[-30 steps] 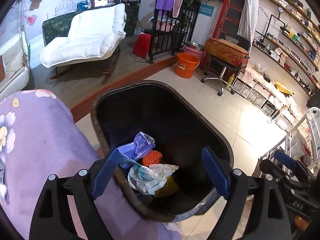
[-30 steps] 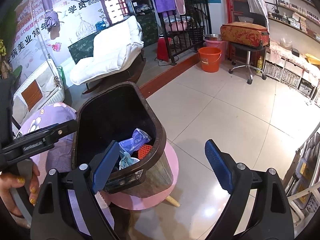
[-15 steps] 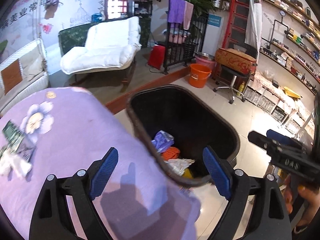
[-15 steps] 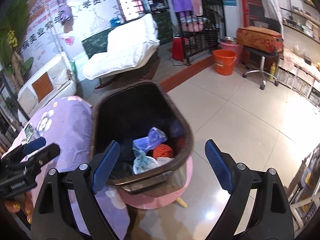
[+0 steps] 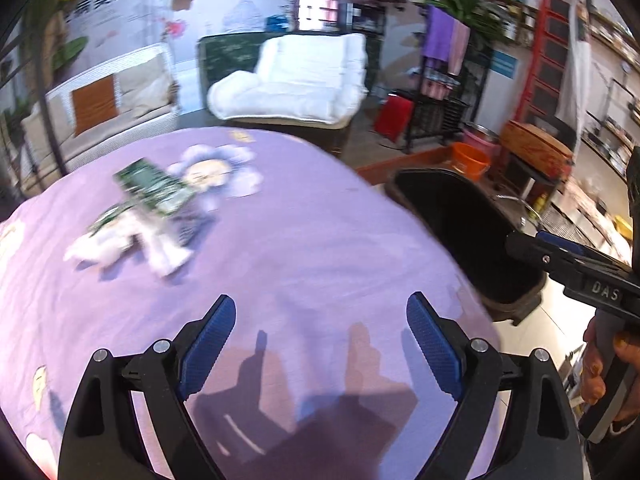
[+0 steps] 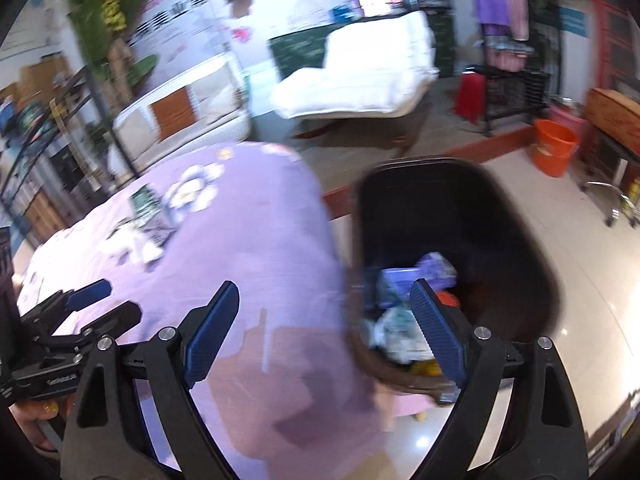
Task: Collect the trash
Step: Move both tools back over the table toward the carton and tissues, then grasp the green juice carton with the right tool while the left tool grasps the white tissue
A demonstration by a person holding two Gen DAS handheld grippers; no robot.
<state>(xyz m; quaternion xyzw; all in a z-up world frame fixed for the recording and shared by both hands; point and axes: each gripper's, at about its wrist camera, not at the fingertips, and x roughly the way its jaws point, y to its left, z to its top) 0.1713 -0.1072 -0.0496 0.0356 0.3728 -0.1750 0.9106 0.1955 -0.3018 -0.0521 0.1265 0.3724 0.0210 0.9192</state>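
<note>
Two hand-held grippers, both with jaws spread wide and nothing between the blue pads. Left gripper (image 5: 320,336) hangs over the lilac flowered tablecloth (image 5: 304,240), pointing down at bare cloth; its shadow falls on the cloth just under the jaws. Right gripper (image 6: 324,328) straddles the table edge: its left pad is over the cloth, its right pad in front of the bin mouth.

Trash remaining on the table (image 5: 140,216): a loose cluster near the printed flower, at the far left part of the cloth. It includes a green printed packet and crumpled white paper or tissue; motion blur prevents finer identification. The cluster lies well apart from both grippers.

Black waste bin (image 6: 452,232) stands just beside the table's right edge, on a pink base. Inside, near its front wall: a purple-blue wrapper, an orange piece, and whitish crumpled material (image 6: 400,320).

Right gripper also shows at the right edge of the left wrist view, held in a hand (image 5: 604,364). Both views are blurred, the right one more so.

Background: white lounge chair (image 5: 296,80), orange bucket (image 6: 554,148).
</note>
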